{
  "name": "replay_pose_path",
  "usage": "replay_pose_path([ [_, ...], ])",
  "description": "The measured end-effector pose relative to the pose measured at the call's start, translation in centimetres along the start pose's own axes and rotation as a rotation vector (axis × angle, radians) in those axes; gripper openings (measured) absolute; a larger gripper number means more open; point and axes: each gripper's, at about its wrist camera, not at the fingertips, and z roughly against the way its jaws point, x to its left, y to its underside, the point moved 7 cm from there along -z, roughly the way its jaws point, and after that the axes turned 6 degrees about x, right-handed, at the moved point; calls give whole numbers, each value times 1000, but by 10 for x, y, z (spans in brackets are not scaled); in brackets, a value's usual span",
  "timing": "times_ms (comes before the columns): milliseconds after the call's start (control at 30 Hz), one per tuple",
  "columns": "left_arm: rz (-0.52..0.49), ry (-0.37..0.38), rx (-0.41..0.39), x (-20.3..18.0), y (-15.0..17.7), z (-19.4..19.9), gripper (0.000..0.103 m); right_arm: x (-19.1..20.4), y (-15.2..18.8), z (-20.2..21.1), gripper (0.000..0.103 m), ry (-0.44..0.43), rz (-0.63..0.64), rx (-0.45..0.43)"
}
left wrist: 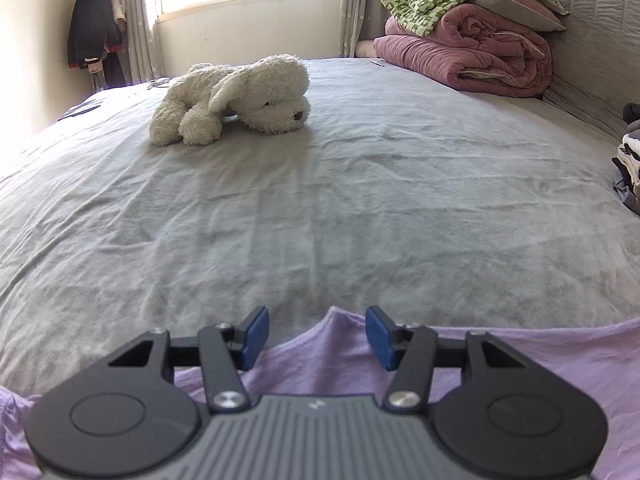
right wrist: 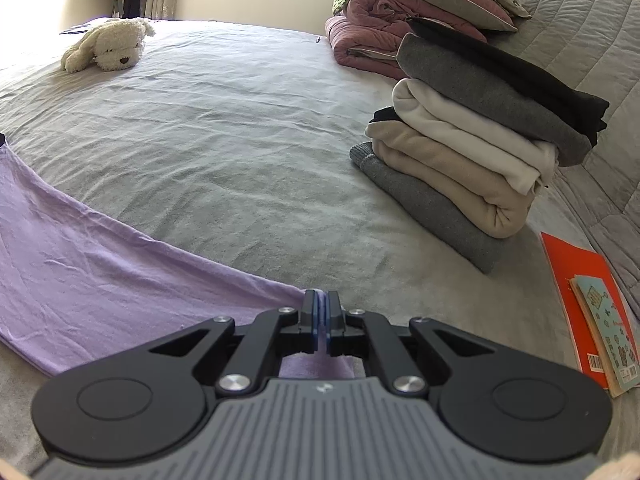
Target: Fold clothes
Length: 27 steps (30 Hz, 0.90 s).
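A lilac garment [left wrist: 500,356] lies at the near edge of the grey bed sheet [left wrist: 320,200]. My left gripper [left wrist: 318,336] is open, its blue pads [left wrist: 256,332] standing either side of a raised fold of the lilac cloth, not closed on it. In the right wrist view the same lilac garment [right wrist: 100,280] stretches away to the left. My right gripper [right wrist: 321,312] is shut on a corner of it, low over the sheet [right wrist: 240,140].
A stack of folded clothes [right wrist: 480,144] stands right of the right gripper. An orange book [right wrist: 580,292] lies beside it. A white plush dog [left wrist: 236,100] lies mid-bed. Folded pink quilt and pillows [left wrist: 472,48] sit by the headboard. Coats hang in the far corner.
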Motion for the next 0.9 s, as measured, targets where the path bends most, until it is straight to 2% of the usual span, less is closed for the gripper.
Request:
replay_pose_path([
  [67, -4, 12, -5, -4, 1, -2, 26, 0, 0, 1, 3, 6, -5, -4],
  [100, -6, 8, -13, -6, 2, -2, 11, 1, 0, 2, 3, 10, -7, -6],
  [133, -7, 4, -21, -7, 2, -2, 5, 1, 0, 2, 3, 13, -10, -9],
  [467, 62, -60, -119, -8, 0, 8, 3, -1, -1, 16, 3, 67, -9, -62],
  [700, 61, -94, -105, -8, 2, -3, 3, 1, -6, -1, 3, 100, 12, -46],
  [900, 28, -126, -90, -13, 5, -9, 5, 5, 9, -30, 4, 114, 39, 21],
])
